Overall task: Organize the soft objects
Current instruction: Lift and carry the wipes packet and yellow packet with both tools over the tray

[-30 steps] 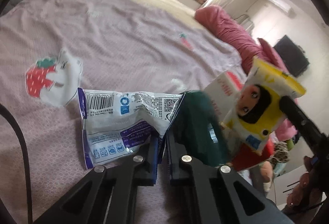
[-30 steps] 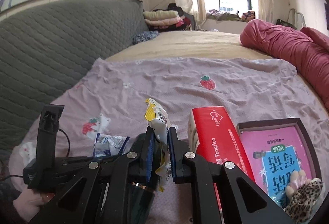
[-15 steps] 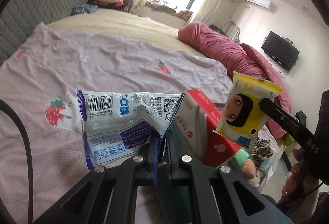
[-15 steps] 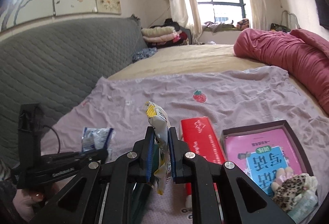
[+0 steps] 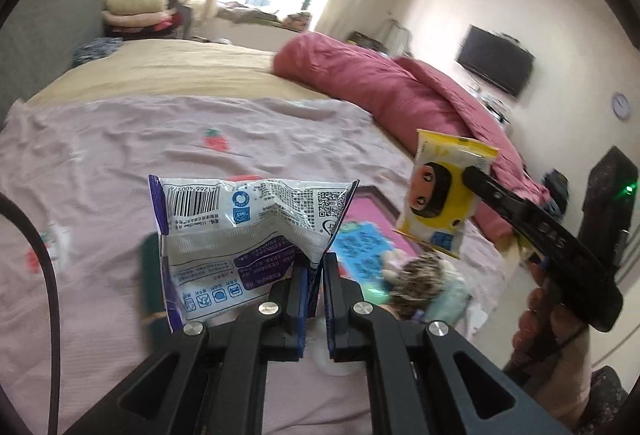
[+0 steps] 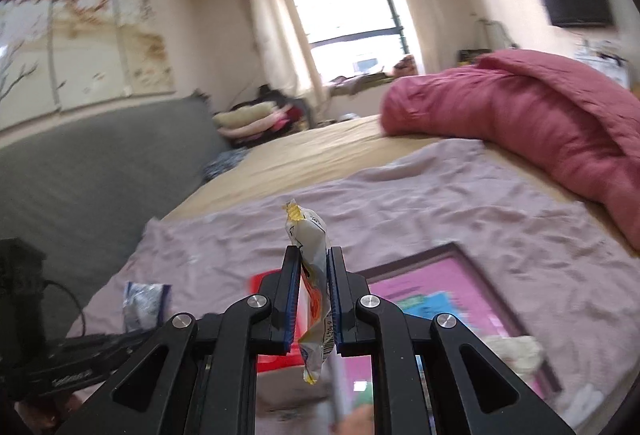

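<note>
Bedroom w/ a big bed (image 5: 120, 163) under a pink strawberry-print sheet, a rolled red quilt (image 6: 520, 123) along the far side, window behind. Both views are motion-blurred, esp. lower down. Below the grippers sits a dark-rimmed box (image 6: 472, 259) w/ a pink-and-blue printed item inside; what's in it is smeared. A fuzzy leopard-print thing (image 5: 420, 275) can't be made out properly. A red carton (image 6: 264, 283) is mostly hidden behind the right gripper's fingers.

Left gripper (image 5: 315, 267) is clamped on the lower right corner of a white-and-purple packet (image 5: 248, 231), barcode side facing the cam; the packet sticks up and left of the pads, in the air above the sheet. Right gripper (image 6: 314, 275) is pinched tight on a yellow cartoon-face packet (image 5: 444, 191), seen edge-on in its own view, ends poking out above and below the pads. A hand (image 5: 548, 323) holds that gripper's handle, partly cut off.
</note>
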The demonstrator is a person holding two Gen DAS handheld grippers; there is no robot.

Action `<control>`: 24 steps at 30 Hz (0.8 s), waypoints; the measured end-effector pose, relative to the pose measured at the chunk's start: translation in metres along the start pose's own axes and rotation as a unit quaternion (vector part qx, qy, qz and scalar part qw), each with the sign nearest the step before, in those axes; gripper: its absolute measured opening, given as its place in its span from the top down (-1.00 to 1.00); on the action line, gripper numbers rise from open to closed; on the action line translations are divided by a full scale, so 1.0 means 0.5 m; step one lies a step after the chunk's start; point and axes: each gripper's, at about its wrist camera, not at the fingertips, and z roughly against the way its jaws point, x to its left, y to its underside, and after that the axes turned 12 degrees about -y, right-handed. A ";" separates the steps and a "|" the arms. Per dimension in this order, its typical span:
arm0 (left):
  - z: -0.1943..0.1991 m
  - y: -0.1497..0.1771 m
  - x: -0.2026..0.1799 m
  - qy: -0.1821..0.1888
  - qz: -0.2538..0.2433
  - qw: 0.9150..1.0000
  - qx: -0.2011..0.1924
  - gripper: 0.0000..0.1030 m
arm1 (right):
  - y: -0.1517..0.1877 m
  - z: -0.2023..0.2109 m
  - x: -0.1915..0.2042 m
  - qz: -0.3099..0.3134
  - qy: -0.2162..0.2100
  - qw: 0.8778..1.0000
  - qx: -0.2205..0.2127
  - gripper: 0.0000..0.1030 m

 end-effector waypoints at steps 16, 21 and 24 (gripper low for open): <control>-0.182 0.055 -0.275 0.036 -0.098 0.990 0.093 0.86 | 0.049 0.097 -0.219 -0.032 0.135 0.990 -0.001 0.74; -0.214 0.070 -0.298 0.036 -0.108 0.987 0.111 0.86 | 0.068 0.078 -0.238 -0.018 0.145 0.989 0.024 0.74; -0.230 0.081 -0.304 0.033 -0.114 0.986 0.120 0.86 | 0.082 0.054 -0.232 0.009 0.153 0.987 0.055 0.74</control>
